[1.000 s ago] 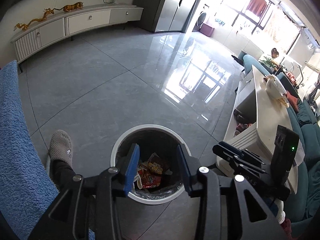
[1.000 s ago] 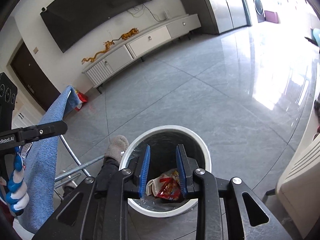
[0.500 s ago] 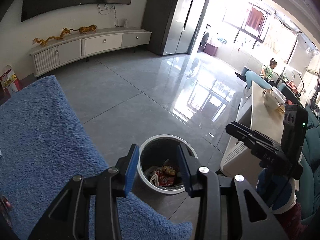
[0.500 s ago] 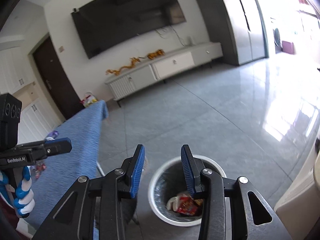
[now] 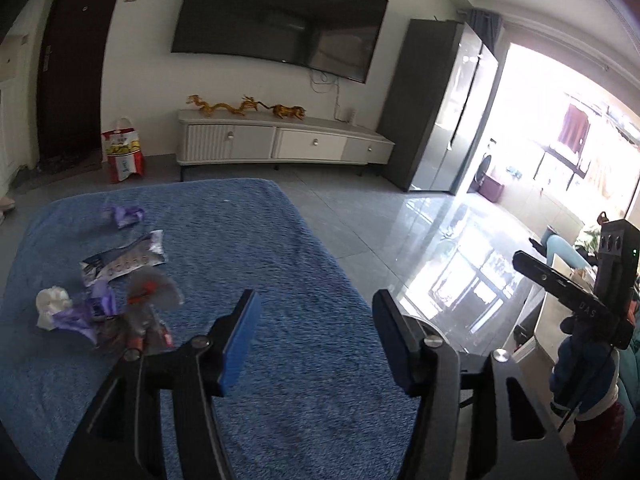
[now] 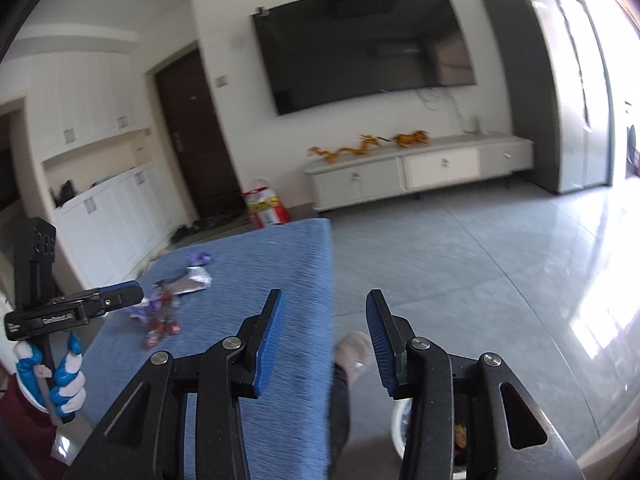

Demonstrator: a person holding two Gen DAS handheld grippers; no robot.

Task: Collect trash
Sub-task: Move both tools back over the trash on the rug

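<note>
Several pieces of trash lie on the left of a blue towel-covered table [image 5: 304,280]: a purple wrapper [image 5: 122,216], a silver wrapper [image 5: 124,260], a crumpled white tissue [image 5: 52,306] and a clear and red wrapper [image 5: 148,312]. My left gripper [image 5: 316,320] hovers over the table to the right of them; its jaws are opening with nothing between them. My right gripper [image 6: 324,328] hangs past the table's right edge, jaws opening and empty. The same trash pile [image 6: 160,312] shows to its left. The white trash bin's rim [image 6: 400,428] peeks out below the right gripper.
A person's slippered foot [image 6: 354,354] stands by the bin. A gloved hand [image 6: 52,376] holds the left gripper [image 6: 124,300]. A white TV cabinet [image 5: 280,144], a red-and-white bag [image 5: 122,152] and a dark door stand at the far wall. Grey tiled floor stretches to the right.
Both grippers rose from over the bin and swung up toward the blue table. Their jaws spread wider. The bin has left the left wrist view, and the trash on the table has come into sight.
</note>
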